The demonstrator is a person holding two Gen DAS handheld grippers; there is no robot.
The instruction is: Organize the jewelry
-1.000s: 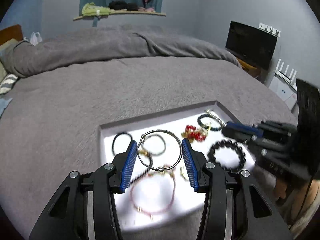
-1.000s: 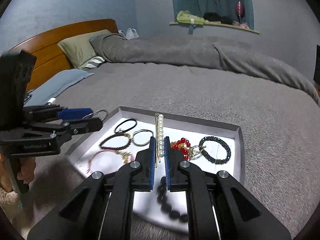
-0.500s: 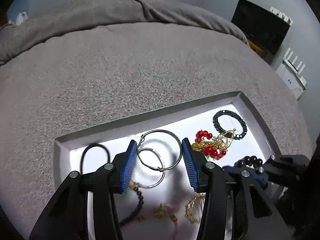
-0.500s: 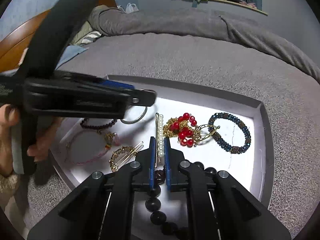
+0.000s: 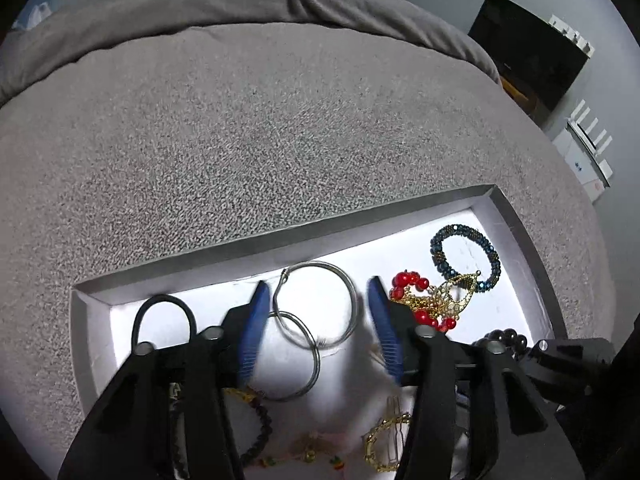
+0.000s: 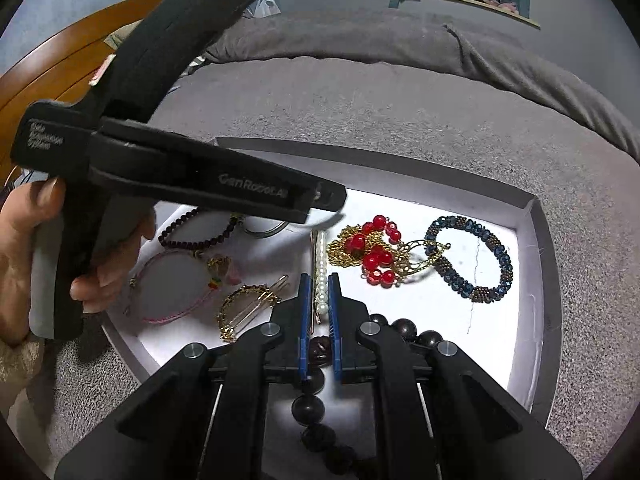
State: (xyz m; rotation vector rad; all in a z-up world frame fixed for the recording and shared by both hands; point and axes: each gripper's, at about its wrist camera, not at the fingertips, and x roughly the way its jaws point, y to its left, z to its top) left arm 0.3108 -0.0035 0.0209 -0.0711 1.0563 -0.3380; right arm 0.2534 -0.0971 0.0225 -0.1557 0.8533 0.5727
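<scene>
A white tray (image 5: 92,320) lies on the grey bed and holds the jewelry. My left gripper (image 5: 316,292) is low over the tray's far side, and its blue pads (image 5: 256,320) hold a large silver bangle (image 5: 316,268) across its width. A second silver ring (image 5: 296,356) lies just below it. My right gripper (image 6: 319,280) is shut on a pearl hair clip (image 6: 320,264) just above the tray floor. A red bead and gold chain piece (image 6: 372,252), a blue beaded bracelet (image 6: 472,260) and a dark bead bracelet (image 6: 312,404) lie nearby.
A black hair tie (image 5: 164,316), a pink cord bracelet (image 6: 172,288), a gold hair clip (image 6: 248,308) and a dark thin bead bracelet (image 6: 192,236) also lie in the tray. A grey blanket (image 5: 280,120) surrounds it. A wooden headboard (image 6: 52,64) stands left.
Both grippers have come down closer to the tray. The left gripper with the bangle has moved toward the tray's far edge, and the right gripper has lowered the pearl clip.
</scene>
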